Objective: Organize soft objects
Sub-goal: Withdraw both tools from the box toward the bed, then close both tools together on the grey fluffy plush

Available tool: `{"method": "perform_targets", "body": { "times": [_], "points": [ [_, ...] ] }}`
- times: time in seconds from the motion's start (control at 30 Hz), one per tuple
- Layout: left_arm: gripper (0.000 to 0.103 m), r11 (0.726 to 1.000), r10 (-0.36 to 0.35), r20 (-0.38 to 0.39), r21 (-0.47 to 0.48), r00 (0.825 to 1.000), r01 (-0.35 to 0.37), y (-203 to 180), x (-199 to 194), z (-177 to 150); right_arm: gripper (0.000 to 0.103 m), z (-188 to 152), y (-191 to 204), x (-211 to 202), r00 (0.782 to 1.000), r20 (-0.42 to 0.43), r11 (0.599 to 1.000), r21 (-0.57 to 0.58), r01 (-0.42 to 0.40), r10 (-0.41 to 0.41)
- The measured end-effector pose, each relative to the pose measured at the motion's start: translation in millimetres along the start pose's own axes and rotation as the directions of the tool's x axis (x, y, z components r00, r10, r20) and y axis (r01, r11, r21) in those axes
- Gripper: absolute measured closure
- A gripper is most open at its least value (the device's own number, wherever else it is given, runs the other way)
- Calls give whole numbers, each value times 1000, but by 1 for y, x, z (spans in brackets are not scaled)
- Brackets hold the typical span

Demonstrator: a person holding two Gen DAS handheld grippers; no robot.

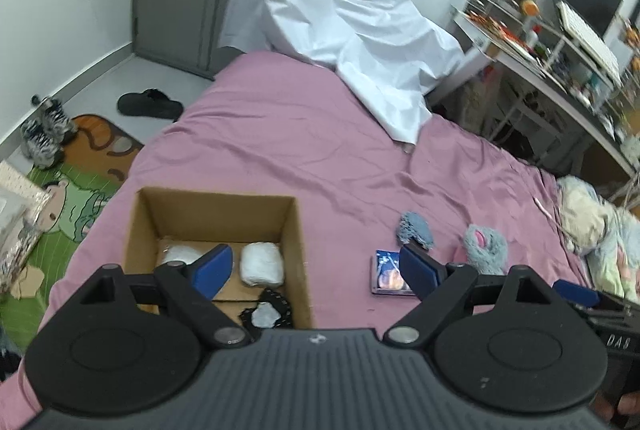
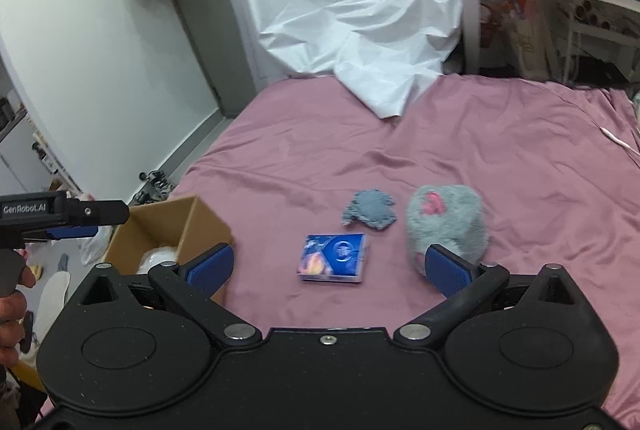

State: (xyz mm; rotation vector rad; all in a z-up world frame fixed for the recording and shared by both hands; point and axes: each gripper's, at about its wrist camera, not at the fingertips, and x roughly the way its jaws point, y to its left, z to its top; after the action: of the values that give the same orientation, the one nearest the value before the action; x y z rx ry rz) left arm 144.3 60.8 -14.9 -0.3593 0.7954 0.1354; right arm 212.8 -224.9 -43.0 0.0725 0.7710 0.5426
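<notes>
An open cardboard box [image 1: 296, 230] stands on the pink bed at the left and holds two white soft bundles [image 1: 262, 264] and a black-and-grey piece [image 1: 266, 314]. The box also shows in the right wrist view [image 2: 192, 226]. A small blue-grey cloth [image 2: 370, 209], a fluffy grey plush with pink patches [image 2: 446, 226] and a blue card packet [image 2: 334, 258] lie on the sheet. My left gripper [image 1: 316, 270] is open and empty, hovering over the box's right side. My right gripper [image 2: 328, 268] is open and empty, above the packet, with the plush by its right finger.
A crumpled white sheet [image 2: 360, 21] covers the bed's far end. A cluttered desk [image 1: 560, 41] stands to the right, a patterned pillow [image 1: 592, 222] at the bed's right edge. Shoes [image 1: 44, 129], a slipper and a green mat lie on the floor to the left.
</notes>
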Motion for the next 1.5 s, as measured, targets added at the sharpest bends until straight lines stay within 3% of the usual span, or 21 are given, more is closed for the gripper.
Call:
{"method": "perform_targets", "body": {
  "times": [0.2, 0.73, 1.03, 1.23, 1.5],
  "points": [
    [14, 997, -26, -19, 78, 999, 27, -29, 12, 1, 0, 5, -23, 4, 999, -19, 998, 49, 26, -25],
    [14, 995, -51, -94, 83, 994, 59, -73, 60, 14, 1, 12, -73, 10, 999, -4, 989, 143, 34, -34],
    [15, 986, -101, -127, 119, 987, 116, -100, 91, 14, 10, 16, -90, 23, 998, -21, 980, 188, 66, -63],
    [22, 984, -128, -161, 105, 979, 146, -109, 118, 13, 25, 18, -104, 39, 998, -41, 966, 253, 48, -39],
    [45, 980, -159, -224, 81, 962, 181, -119, 152, 12, 47, 16, -116, 62, 997, -75, 949, 314, 39, -16]
  ]
}}
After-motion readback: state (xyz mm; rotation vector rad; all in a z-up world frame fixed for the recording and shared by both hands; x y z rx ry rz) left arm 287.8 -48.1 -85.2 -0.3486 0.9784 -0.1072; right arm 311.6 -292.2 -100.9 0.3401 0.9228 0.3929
